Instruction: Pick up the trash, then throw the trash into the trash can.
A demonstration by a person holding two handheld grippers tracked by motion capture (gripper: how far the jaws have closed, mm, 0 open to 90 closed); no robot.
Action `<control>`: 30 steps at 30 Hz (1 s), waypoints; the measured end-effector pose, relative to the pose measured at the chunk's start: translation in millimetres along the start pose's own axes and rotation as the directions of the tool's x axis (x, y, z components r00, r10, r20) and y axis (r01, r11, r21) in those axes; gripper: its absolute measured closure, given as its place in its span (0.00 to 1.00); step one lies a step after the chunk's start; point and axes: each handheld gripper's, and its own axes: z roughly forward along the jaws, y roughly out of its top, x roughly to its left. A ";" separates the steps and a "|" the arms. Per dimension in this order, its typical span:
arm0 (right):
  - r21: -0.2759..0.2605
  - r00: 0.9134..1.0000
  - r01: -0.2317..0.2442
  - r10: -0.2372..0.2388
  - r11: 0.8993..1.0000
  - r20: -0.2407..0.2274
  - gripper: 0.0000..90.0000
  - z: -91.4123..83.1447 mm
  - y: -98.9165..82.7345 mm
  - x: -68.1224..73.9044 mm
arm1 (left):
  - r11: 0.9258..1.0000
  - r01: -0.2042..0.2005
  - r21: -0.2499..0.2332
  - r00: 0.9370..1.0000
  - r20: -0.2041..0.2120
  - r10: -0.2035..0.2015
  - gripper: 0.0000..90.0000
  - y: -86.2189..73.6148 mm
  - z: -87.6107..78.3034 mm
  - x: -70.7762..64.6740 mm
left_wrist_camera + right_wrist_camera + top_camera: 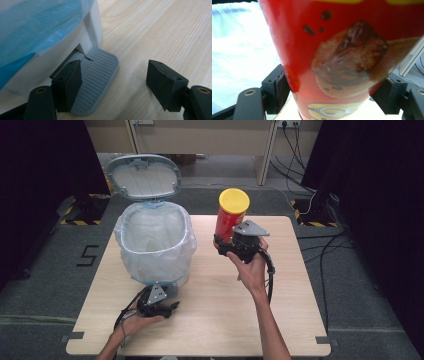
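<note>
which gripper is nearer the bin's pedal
Left. The left gripper is down at the bin's base, one jaw resting on the grey pedal. The right gripper is raised beside the bin, shut on the red can.

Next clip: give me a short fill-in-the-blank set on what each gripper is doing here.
1. The right gripper is shut on a red can with a ____ lid.
2. One jaw of the left gripper rests on the bin's grey ____.
3. The bin lid stands ____.
4. The bin is lined with a pale ____ bag.

Missing words: yellow; pedal; open; blue
</note>
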 end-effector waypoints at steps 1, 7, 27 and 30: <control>0.002 1.000 0.004 -0.004 1.000 -0.001 0.28 -0.1 1.9 0.3 | 1.000 0.000 -0.001 1.000 0.000 0.000 0.31 0.0 0.1 -0.1; -0.010 1.000 0.003 -0.003 1.000 -0.007 0.28 -1.9 11.3 0.8 | 1.000 0.000 -0.001 1.000 -0.002 0.000 0.31 0.0 0.0 -0.2; -0.016 0.999 0.029 -0.029 0.999 -0.024 0.28 -2.9 29.1 14.7 | 1.000 0.005 -0.004 1.000 -0.001 -0.005 0.31 0.0 0.2 -0.5; -0.012 0.999 0.029 -0.030 0.999 -0.026 0.27 -1.6 32.3 17.3 | 1.000 0.005 -0.004 1.000 -0.001 -0.005 0.31 0.0 0.2 -0.5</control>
